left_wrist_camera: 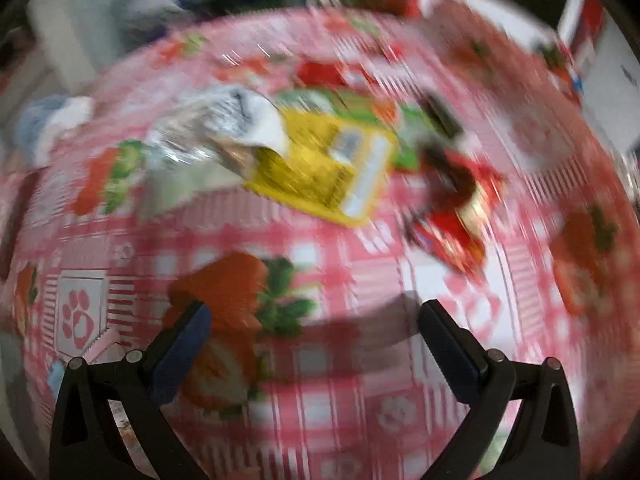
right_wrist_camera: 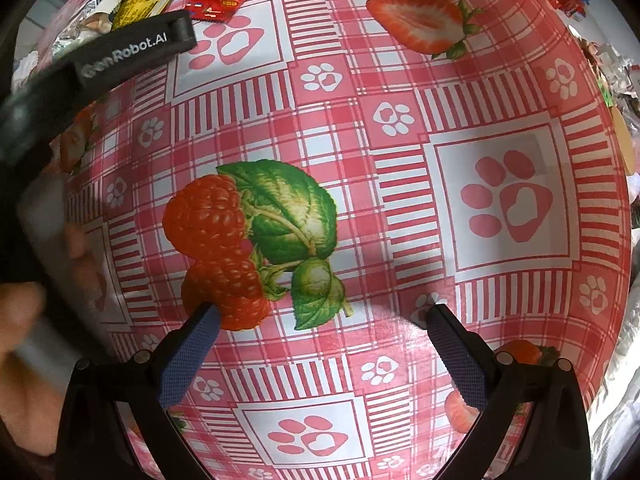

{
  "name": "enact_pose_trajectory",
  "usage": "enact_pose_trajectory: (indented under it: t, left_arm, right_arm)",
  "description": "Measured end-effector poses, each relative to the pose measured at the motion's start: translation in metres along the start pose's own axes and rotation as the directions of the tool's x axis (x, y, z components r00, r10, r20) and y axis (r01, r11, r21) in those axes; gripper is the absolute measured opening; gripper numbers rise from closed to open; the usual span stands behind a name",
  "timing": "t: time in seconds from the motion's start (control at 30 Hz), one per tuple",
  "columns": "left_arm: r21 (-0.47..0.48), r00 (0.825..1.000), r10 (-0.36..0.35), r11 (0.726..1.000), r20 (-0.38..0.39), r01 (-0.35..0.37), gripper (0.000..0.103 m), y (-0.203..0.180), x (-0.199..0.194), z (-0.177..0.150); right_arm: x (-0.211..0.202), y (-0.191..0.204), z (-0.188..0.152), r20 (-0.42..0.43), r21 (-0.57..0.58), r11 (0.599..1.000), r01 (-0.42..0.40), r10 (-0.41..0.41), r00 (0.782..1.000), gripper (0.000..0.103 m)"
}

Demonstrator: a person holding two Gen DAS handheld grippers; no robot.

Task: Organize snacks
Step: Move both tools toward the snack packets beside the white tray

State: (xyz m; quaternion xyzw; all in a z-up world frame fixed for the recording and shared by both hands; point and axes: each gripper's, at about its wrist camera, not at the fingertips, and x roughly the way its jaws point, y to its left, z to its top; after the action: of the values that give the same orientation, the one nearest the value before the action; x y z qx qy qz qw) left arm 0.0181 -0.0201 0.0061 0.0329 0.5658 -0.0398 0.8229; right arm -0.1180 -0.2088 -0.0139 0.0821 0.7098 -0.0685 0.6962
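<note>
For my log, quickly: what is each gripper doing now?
Left gripper: open, holding nothing.
Right gripper: open, holding nothing.

Left wrist view: heavy motion blur throughout; the pink-and-white checked plastic tablecloth is smeared into streaks, and the yellow foil snack packet ahead of the fingers cannot be read. Only the black left gripper, jaws spread, is rendered fairly sharp. A soft grey shadow is cast on the cloth just ahead of its fingertips.

Right wrist view: sharp and evenly lit in the centre; print detail between the black right gripper jaws is crisp. Strong fisheye bulging is seen, with dark vignetting at the corners. A blurred hand is out of focus at the left edge. Faint shadows fall near the fingertips.
</note>
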Motion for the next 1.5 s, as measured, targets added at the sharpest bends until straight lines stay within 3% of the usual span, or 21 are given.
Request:
enact_pose_trajectory:
  t: [0.03,0.1,0.27,0.37,0.6,0.7,0.9,1.03,1.27,1.5]
  left_arm:
    - [0.020,0.997,-0.004,1.000,-0.071,0.006,0.103,0.001,0.001,0.003]
    - [0.018,0.994,-0.022,1.000,-0.106,0.024,0.103,0.007,-0.004,0.000]
    - [0.012,0.998,-0.031,0.999,-0.059,0.032,0.103,0.046,-0.059,-0.005]
    - [0.029,0.999,0.007,1.000,-0.051,-0.006,0.103,0.079,-0.086,-0.021]
    - [-0.019,0.982,0.064,0.998,-0.176,-0.068,0.103,0.172,-0.097,-0.093]
    - [-0.041,0.975,0.071,0.996,-0.211,-0.081,0.103,0.193,-0.093,-0.116]
    - [-0.093,0.973,0.015,0.995,-0.229,-0.037,0.103,0.214,-0.082,-0.135]
    - [-0.095,0.971,0.021,0.994,-0.239,-0.045,0.103,0.228,-0.077,-0.141]
    - [-0.018,0.980,0.031,0.999,-0.198,-0.036,0.103,0.243,-0.077,-0.146]
    - [-0.053,0.974,0.004,0.998,-0.228,-0.017,0.103,0.225,-0.061,-0.133]
  right_arm:
    - [0.000,0.000,0.000,-0.001,-0.004,1.000,0.000,0.000,1.000,0.103]
    - [-0.001,0.000,-0.002,-0.005,-0.008,1.000,0.000,0.000,1.000,0.103]
    - [-0.011,0.001,-0.006,0.021,0.001,0.999,-0.039,0.039,0.999,0.103]
    - [-0.027,0.008,-0.013,0.048,-0.026,0.999,-0.038,0.039,0.998,0.103]
    - [-0.045,0.047,-0.029,0.060,-0.050,0.993,-0.106,0.109,0.992,0.103]
    - [-0.047,0.068,-0.032,0.064,-0.063,0.991,-0.114,0.118,0.991,0.103]
    - [-0.053,0.102,-0.036,0.052,-0.089,0.987,-0.132,0.137,0.989,0.103]
    - [-0.057,0.144,-0.040,0.042,-0.096,0.985,-0.142,0.147,0.988,0.103]
    - [-0.042,0.191,-0.028,0.023,-0.073,0.986,-0.152,0.154,0.988,0.103]
    - [-0.019,0.228,-0.023,0.002,-0.087,0.992,-0.096,0.097,0.995,0.103]
